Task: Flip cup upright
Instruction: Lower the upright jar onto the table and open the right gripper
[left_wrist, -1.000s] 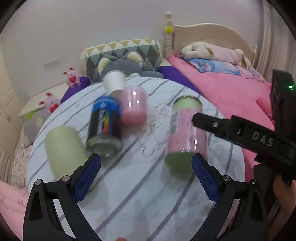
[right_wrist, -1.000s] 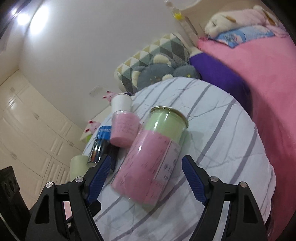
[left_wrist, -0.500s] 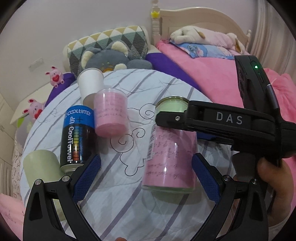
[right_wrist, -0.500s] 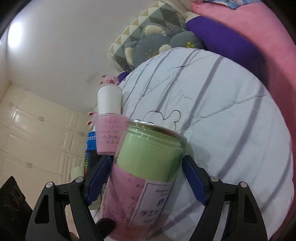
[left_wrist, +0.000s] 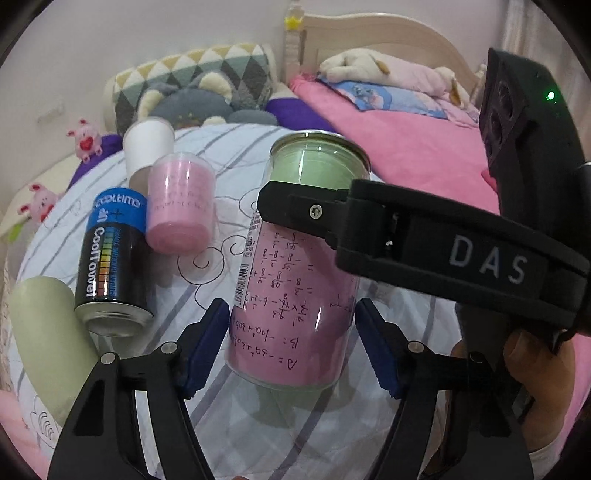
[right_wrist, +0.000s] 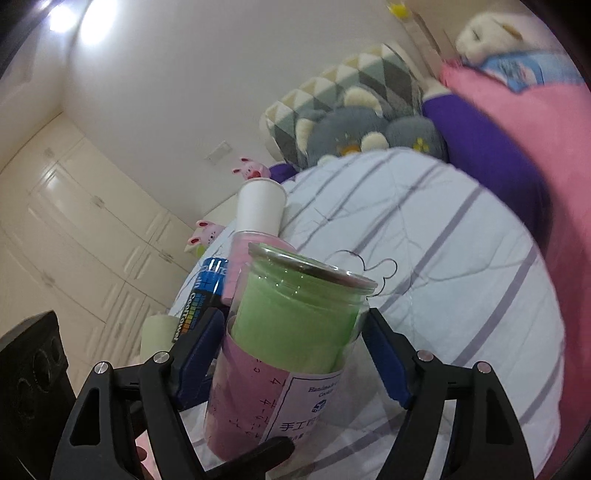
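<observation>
Left wrist view: I've got the cup (left_wrist: 295, 266) standing upright between my right gripper's (right_wrist: 295, 354) clamped fingers; left gripper (left_wrist: 291, 347) spread, release remains.

A plain white wall (left_wrist: 129, 48) fills the upper left of the left wrist view. At upper right stands a cream wooden headboard (left_wrist: 376, 33) above a bed with a pink blanket (left_wrist: 406, 147). In the right wrist view, cream panelled wardrobe doors (right_wrist: 74, 229) cover the left side, and a bright ceiling light (right_wrist: 74, 11) glares at top left.
</observation>
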